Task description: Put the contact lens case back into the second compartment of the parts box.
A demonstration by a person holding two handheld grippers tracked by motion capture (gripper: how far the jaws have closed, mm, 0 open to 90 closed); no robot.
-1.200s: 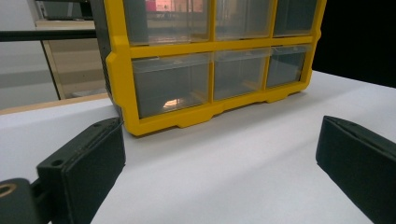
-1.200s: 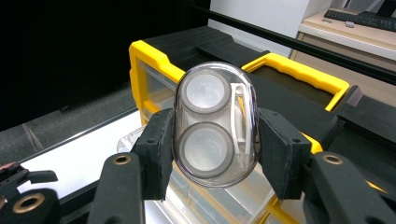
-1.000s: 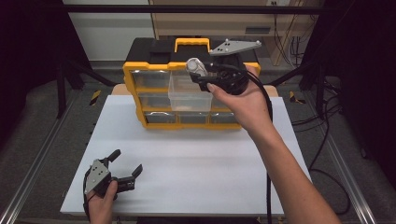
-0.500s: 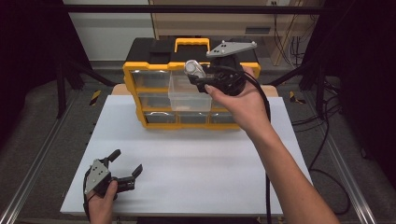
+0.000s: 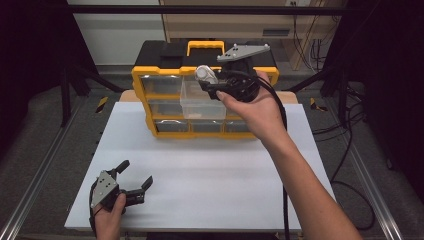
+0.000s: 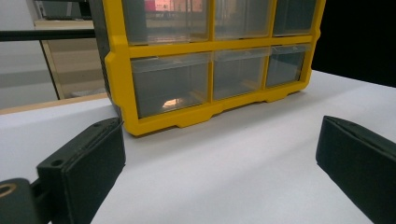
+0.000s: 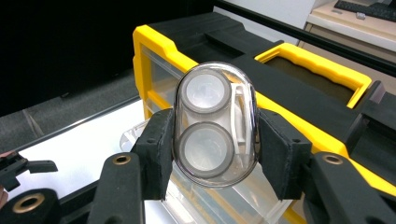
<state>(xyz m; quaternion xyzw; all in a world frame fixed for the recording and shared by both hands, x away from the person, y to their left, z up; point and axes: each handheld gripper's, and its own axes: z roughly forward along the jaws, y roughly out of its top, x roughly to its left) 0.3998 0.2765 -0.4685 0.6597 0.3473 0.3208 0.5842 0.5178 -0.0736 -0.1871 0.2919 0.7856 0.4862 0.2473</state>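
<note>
My right gripper (image 5: pixel 206 79) is shut on a clear oval case (image 5: pixel 203 73) that holds two round grey-rimmed discs. It hovers over a clear drawer (image 5: pixel 200 104) pulled out from the middle row of a yellow and black drawer organizer (image 5: pixel 141 95). In the right gripper view the case (image 7: pixel 215 123) stands upright between both pads, with the drawer (image 7: pixel 133 134) just below it. My left gripper (image 5: pixel 135 173) rests on the white table (image 5: pixel 215 175) at the near left, open and holding nothing. In the left gripper view its jaws (image 6: pixel 219 154) stand wide apart, facing the organizer (image 6: pixel 116 60).
The organizer has a yellow carry handle (image 5: pixel 205 46) on its black top and several shut clear drawers (image 6: pixel 170 81). Metal rails (image 5: pixel 35 175) run along the table's sides. Cables (image 5: pixel 345 165) lie on the floor to the right.
</note>
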